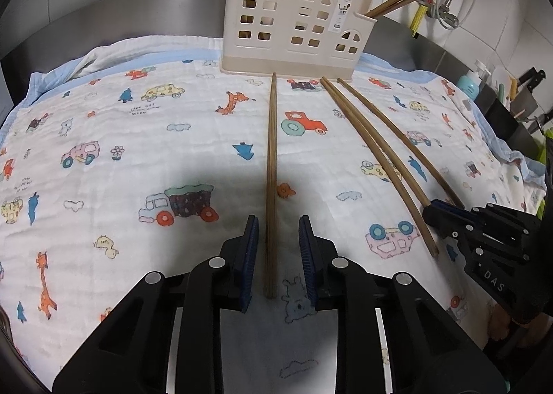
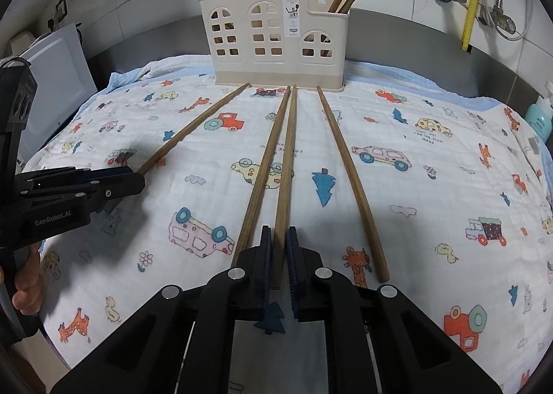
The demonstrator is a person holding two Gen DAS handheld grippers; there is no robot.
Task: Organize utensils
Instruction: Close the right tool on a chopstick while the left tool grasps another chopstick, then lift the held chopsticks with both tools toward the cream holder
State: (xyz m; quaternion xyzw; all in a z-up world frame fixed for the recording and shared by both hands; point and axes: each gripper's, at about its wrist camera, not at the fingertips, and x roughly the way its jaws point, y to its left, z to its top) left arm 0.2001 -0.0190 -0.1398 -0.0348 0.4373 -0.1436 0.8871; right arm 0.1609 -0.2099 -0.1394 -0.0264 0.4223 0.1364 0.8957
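**Two tools, four chopsticks on the cloth**

While the cream holder [image 2: 274, 44] stands at the far edge of the cartoon-print cloth [image 2: 432, 186], four wooden chopsticks lie in front of it, their far tips close to its base. More chopsticks stick up out of the holder's left and right ends. The cloth covers the tabletop.

The right tool [image 2: 280, 257] is pinched shut on the near end of one chopstick [image 2: 285, 186], the right one of a close pair in the middle. Its partner [image 2: 264, 172] lies just beside the left finger. Another chopstick [image 2: 352, 186] lies apart to the right.

The left tool [image 1: 278, 255] has a narrow gap, and the leftmost chopstick [image 1: 271, 165] lies between its blue pads [image 1: 249, 255]. The pads do not press on it; there is cloth showing on both sides.

A hand [image 2: 26, 283] holds the left tool's grip.
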